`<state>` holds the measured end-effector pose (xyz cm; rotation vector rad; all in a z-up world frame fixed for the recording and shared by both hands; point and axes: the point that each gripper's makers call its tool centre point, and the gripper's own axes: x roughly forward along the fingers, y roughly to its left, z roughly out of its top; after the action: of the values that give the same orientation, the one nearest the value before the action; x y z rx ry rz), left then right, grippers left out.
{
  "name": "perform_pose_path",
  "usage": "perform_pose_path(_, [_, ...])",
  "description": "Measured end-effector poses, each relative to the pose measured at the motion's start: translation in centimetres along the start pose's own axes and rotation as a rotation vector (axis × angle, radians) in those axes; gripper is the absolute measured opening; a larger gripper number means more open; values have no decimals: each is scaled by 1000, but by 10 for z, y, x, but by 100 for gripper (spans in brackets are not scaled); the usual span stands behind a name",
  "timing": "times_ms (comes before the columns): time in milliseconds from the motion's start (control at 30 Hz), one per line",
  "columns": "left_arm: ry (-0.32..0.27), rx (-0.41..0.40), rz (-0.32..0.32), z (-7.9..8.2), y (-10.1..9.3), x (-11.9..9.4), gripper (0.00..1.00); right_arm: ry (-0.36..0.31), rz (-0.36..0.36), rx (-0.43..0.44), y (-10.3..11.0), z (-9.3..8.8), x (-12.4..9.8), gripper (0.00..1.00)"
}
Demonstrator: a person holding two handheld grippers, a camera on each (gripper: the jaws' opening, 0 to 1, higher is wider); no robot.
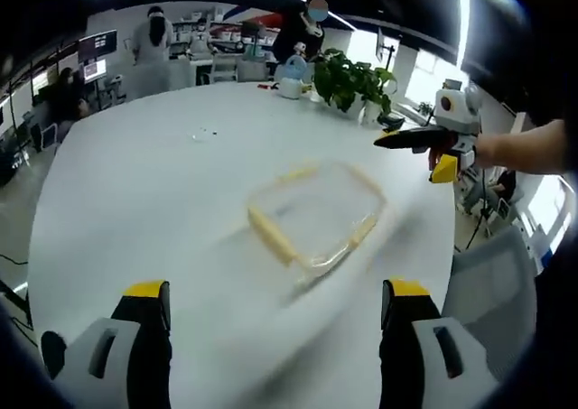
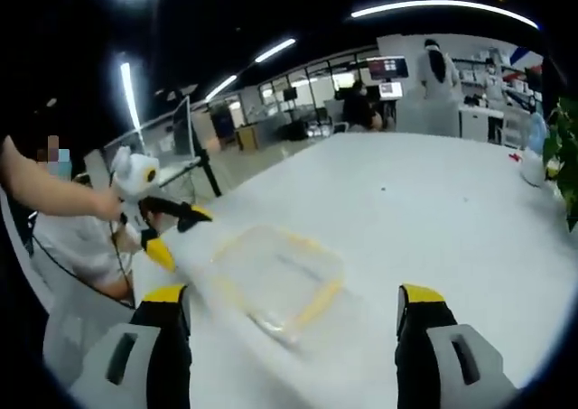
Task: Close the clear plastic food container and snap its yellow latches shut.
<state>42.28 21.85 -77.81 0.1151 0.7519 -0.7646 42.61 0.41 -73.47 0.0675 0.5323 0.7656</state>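
A clear plastic container (image 1: 316, 215) with yellow latches lies flat on the white table (image 1: 163, 183), blurred by motion. My left gripper (image 1: 275, 301) is open, its jaws wide apart on the near side of the container, not touching it. The right gripper (image 1: 411, 140) comes in from the right, held above the table beyond the container. In the right gripper view the same container (image 2: 275, 278) sits ahead of my open right gripper (image 2: 289, 305), and the left gripper (image 2: 172, 215) reaches in from the left next to the container's edge.
A potted plant (image 1: 354, 82) and small white items (image 1: 289, 86) stand at the table's far edge. A person (image 1: 153, 48) stands beyond the table and another sits by monitors (image 2: 361, 106). A grey chair (image 1: 483, 278) is at the table's right side.
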Motion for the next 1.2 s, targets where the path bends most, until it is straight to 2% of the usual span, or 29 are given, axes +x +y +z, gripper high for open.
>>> perform_pose_path(200, [-15,-20,16,-7,2,-6,98,-42,-34,4,-2,6,-11,94])
perform_pose_path(400, [-28,-38,28,-14,3,-14,98,-51,-48,16,1,3,-17,94])
perform_pose_path(667, [-79,-91,44,-17,4,-25,98,-67,-56,21,8,0,-22,94])
perform_pose_path(867, [-155,-122,94,-14,7,-37,97,-84,-78,22,11,0,-30,94])
perform_pose_path(1033, [-151,-127,104,-18,8,-39,97,-82,-87,27,10,-2,-33,93])
perform_pose_path(1200, [-180,-131,115,-13,9,-46,97,-96,-96,42,13,0,-38,93])
